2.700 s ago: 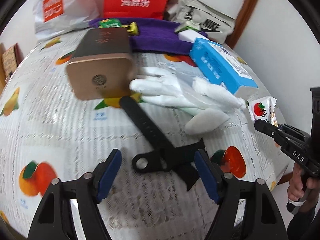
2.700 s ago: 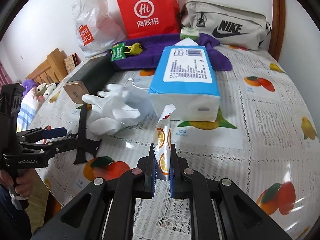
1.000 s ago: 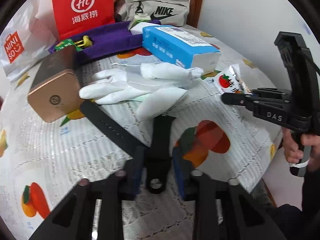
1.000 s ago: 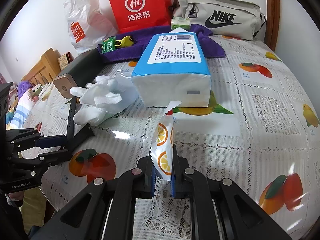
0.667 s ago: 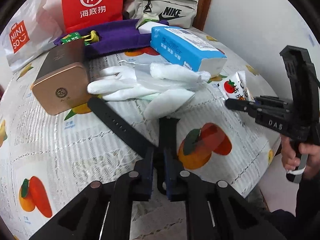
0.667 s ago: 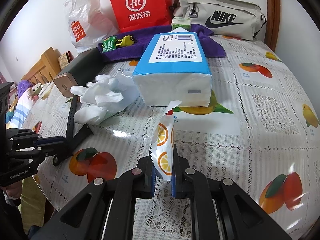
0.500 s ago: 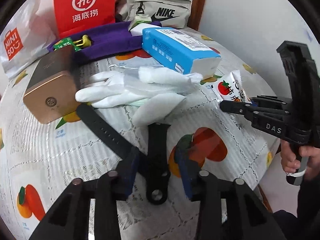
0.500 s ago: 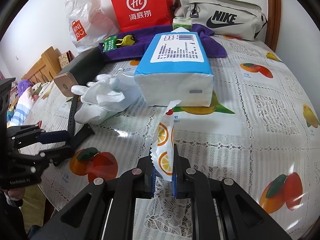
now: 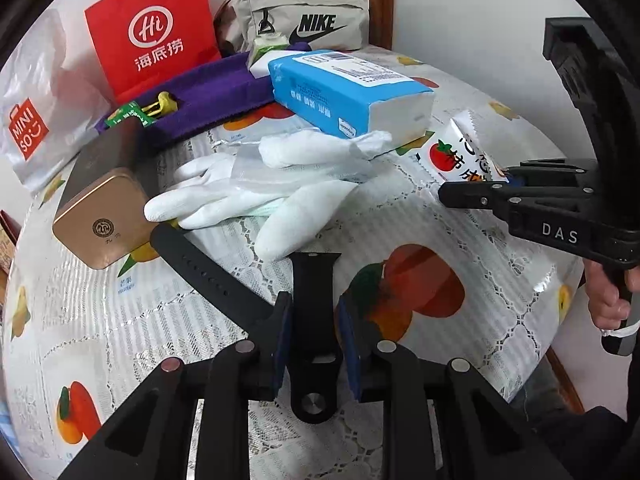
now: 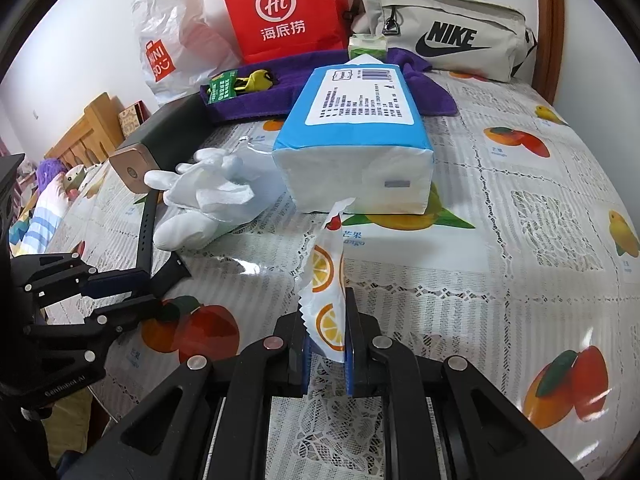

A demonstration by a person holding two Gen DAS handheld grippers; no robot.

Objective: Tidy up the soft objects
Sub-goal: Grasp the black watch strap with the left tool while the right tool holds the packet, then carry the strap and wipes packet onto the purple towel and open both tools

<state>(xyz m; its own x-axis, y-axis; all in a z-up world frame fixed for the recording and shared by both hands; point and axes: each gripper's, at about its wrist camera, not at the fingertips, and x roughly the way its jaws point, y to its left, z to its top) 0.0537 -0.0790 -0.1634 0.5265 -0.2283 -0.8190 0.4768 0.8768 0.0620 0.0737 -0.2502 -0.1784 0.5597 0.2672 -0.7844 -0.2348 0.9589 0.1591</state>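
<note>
My left gripper (image 9: 314, 299) points down at the fruit-print tablecloth, and its jaws are closing on a short black watch strap (image 9: 314, 280). The blue pads touch both edges of the strap, which lies flat. A longer black strap (image 9: 208, 276) with holes runs off to the upper left. Just beyond lie white gloves (image 9: 256, 196). My right gripper (image 10: 325, 312) is shut on a snack packet (image 10: 326, 280) printed with orange slices and holds it upright above the table. The left wrist view shows that gripper (image 9: 480, 184) at the right. The left gripper (image 10: 148, 290) appears in the right wrist view.
A blue tissue pack (image 10: 352, 128) lies behind the gloves (image 10: 204, 196), with a gold tin box (image 9: 100, 216) to their left. At the back are a purple towel (image 9: 216, 96), a red paper bag (image 9: 152, 36) and a grey Nike bag (image 10: 440, 28). The table edge (image 9: 560, 320) is close on the right.
The left gripper's jaws stood apart around the short strap half a second ago and have now closed onto it. The right gripper and its packet have stayed put.
</note>
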